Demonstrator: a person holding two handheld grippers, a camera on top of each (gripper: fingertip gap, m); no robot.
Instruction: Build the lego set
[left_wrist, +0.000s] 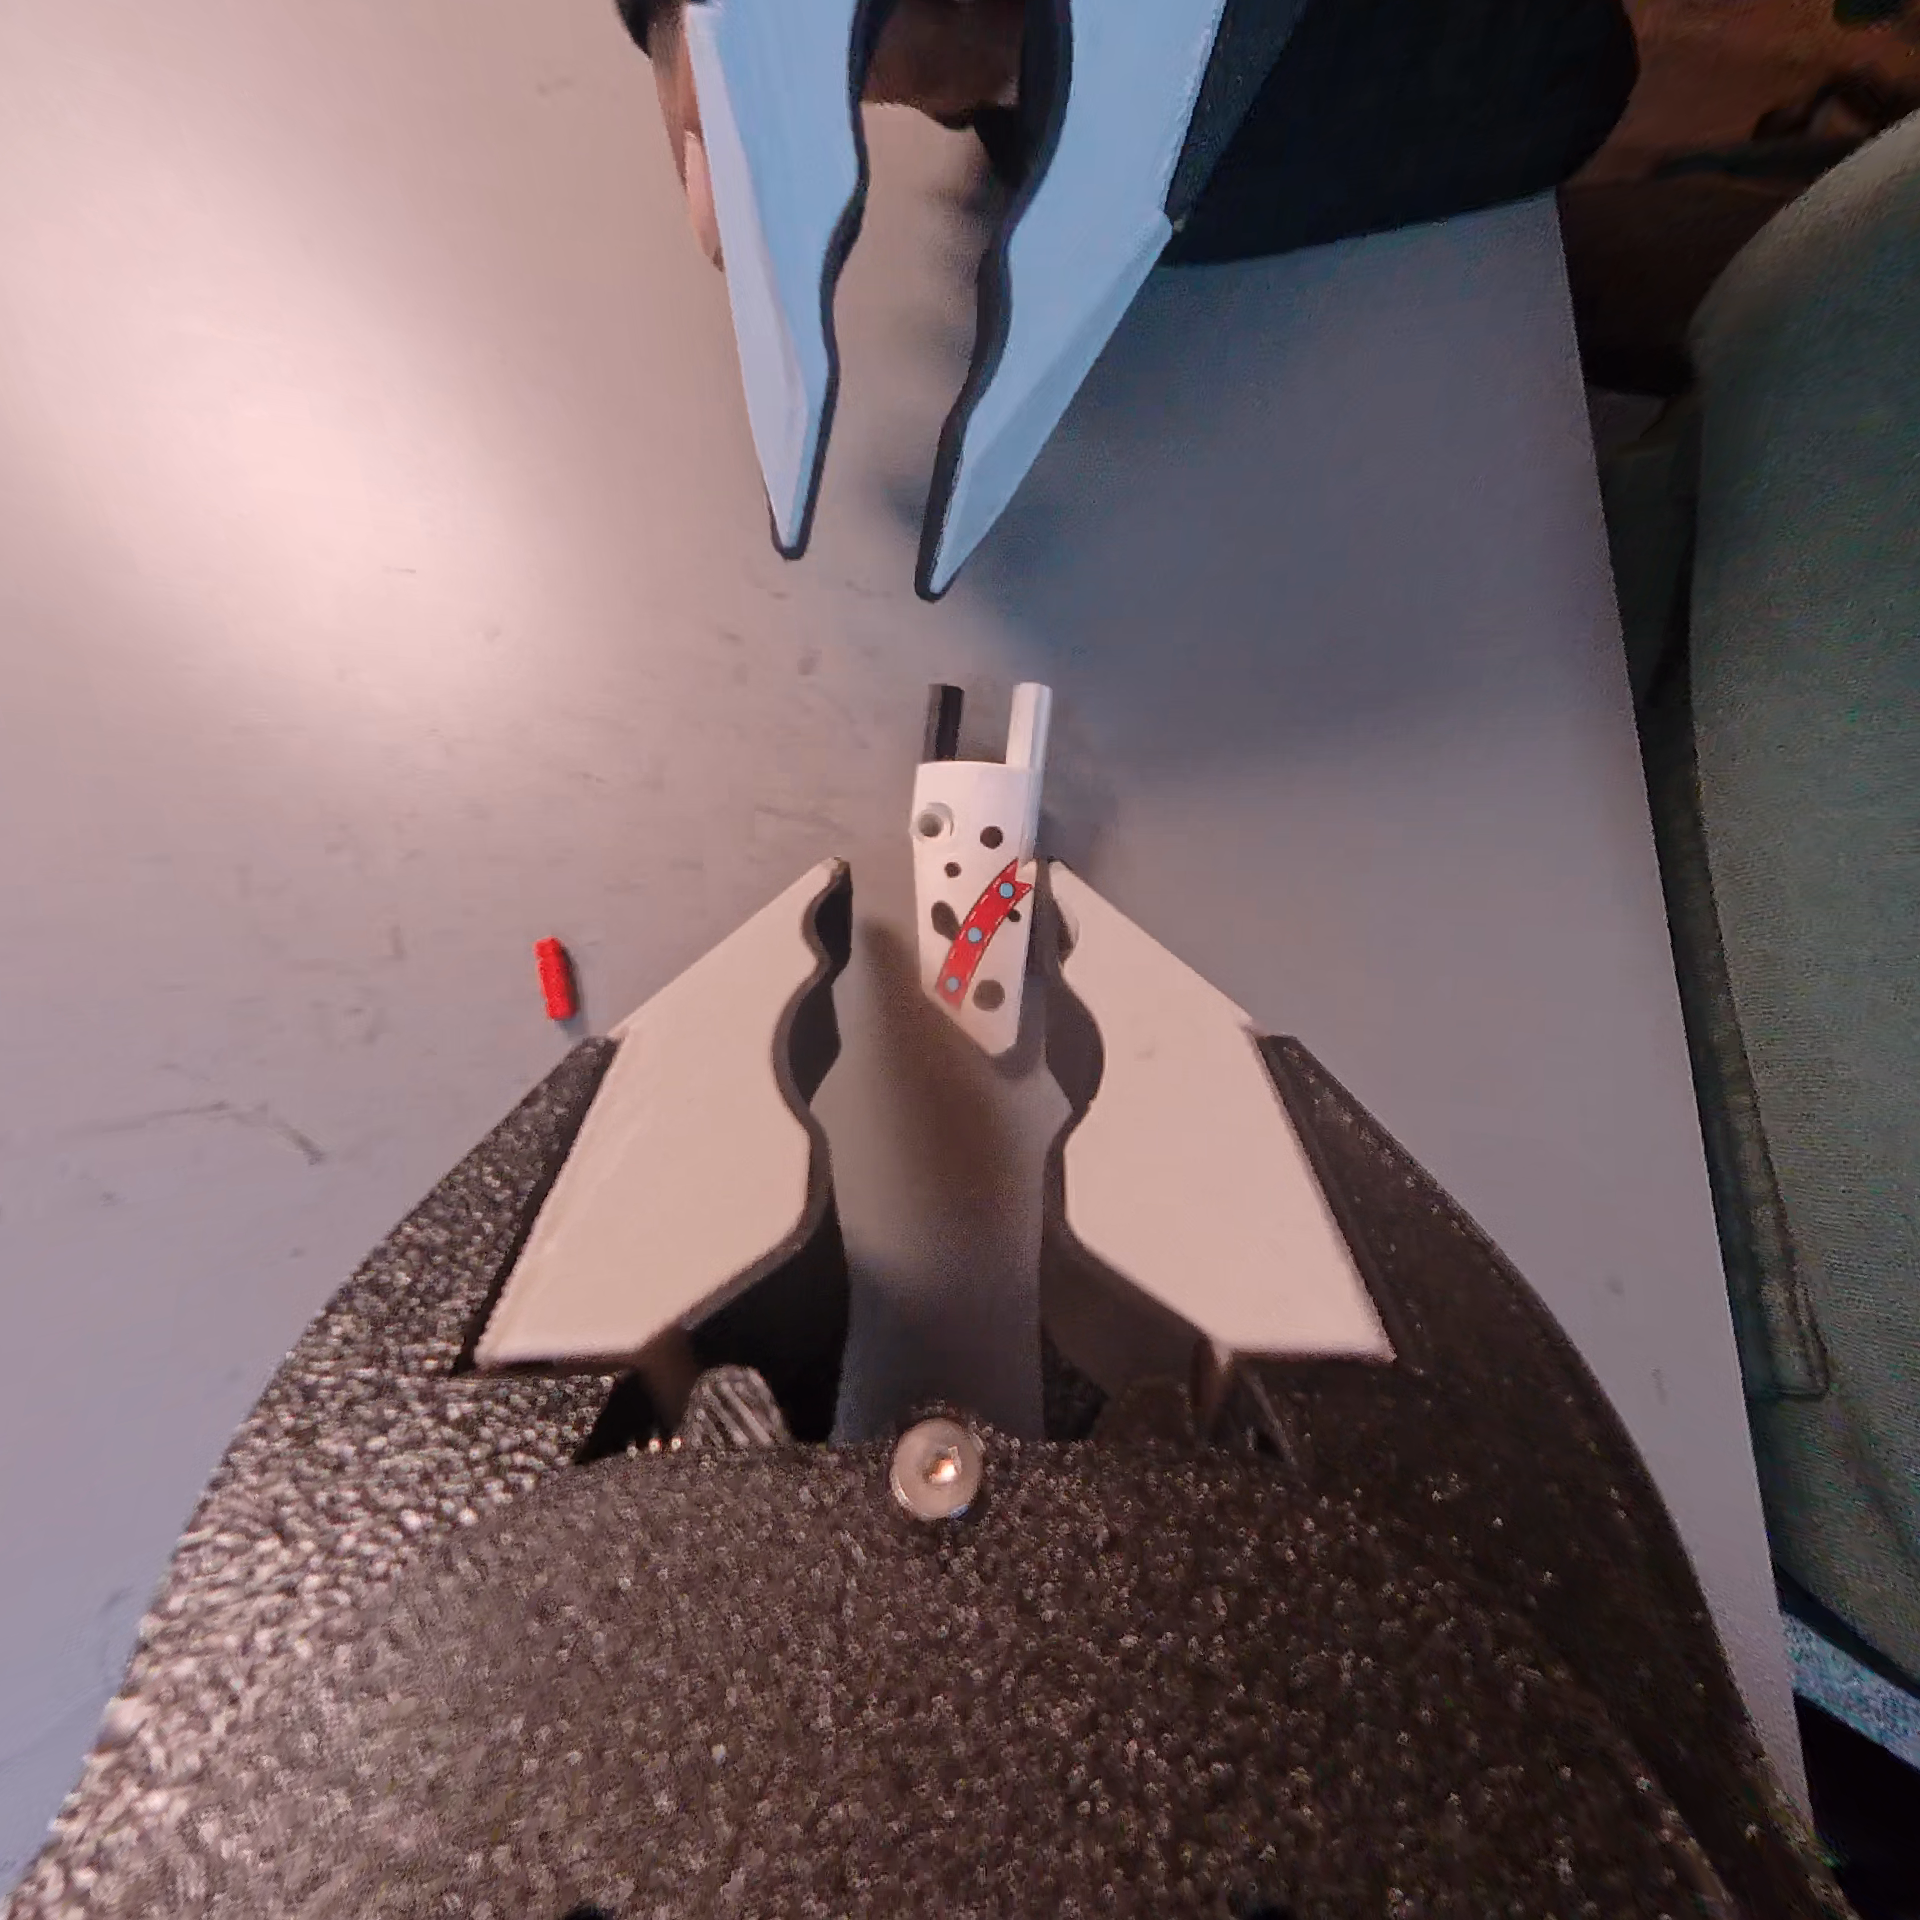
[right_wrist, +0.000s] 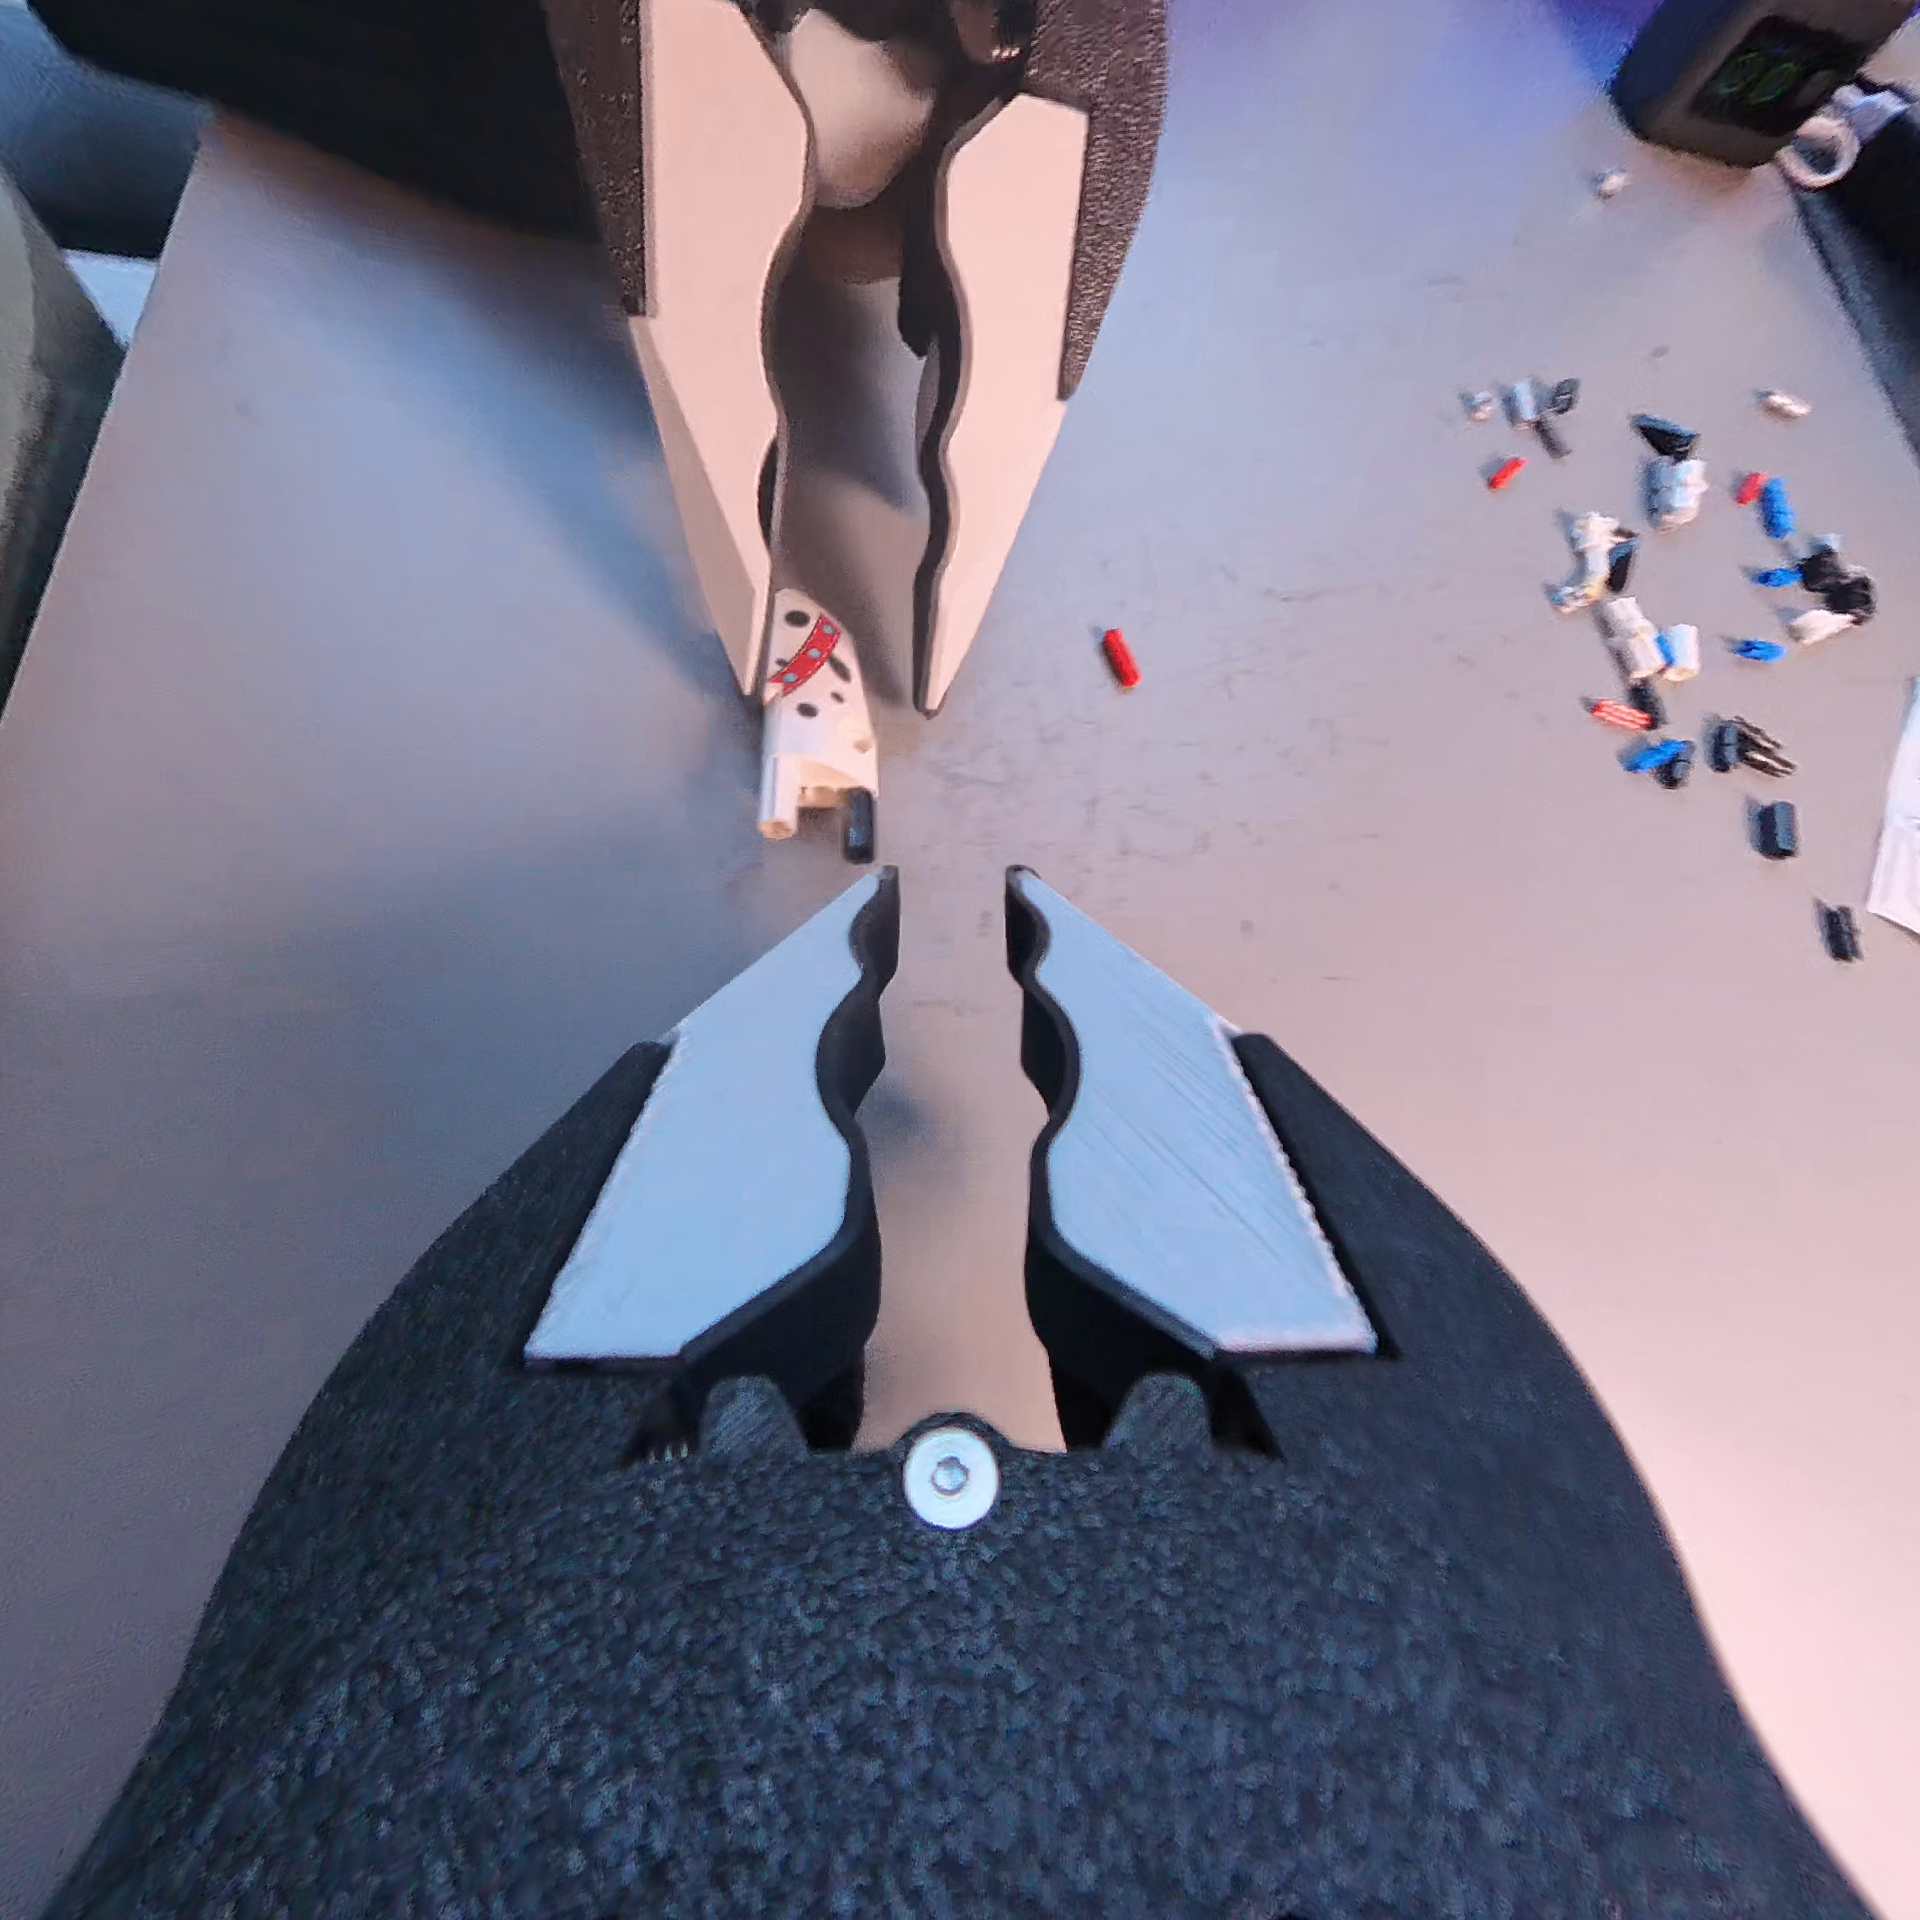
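A white curved lego panel (left_wrist: 971, 914) with holes and a red stripe lies on the grey table (left_wrist: 312, 520). A white axle (left_wrist: 1029, 727) and a black pin (left_wrist: 940, 717) stick out of its far end. My left gripper (left_wrist: 948, 873) is open around it, and the panel lies close against the right-hand finger. My right gripper (left_wrist: 862, 571) faces it from the far side, open and empty, just short of the axle. In the right wrist view my right gripper (right_wrist: 951, 875) is just in front of the panel (right_wrist: 821, 717), which lies between the fingers of the left gripper (right_wrist: 844, 696).
A small red pin (left_wrist: 556, 977) lies alone, left of my left gripper; it also shows in the right wrist view (right_wrist: 1120, 657). Several loose lego parts (right_wrist: 1662, 582) are scattered at the right. A black device (right_wrist: 1756, 73) stands at the back right. The table edge (left_wrist: 1621, 831) borders a grey-green seat (left_wrist: 1818, 727). Some 6 cm of space lies between my two pairs of fingers.
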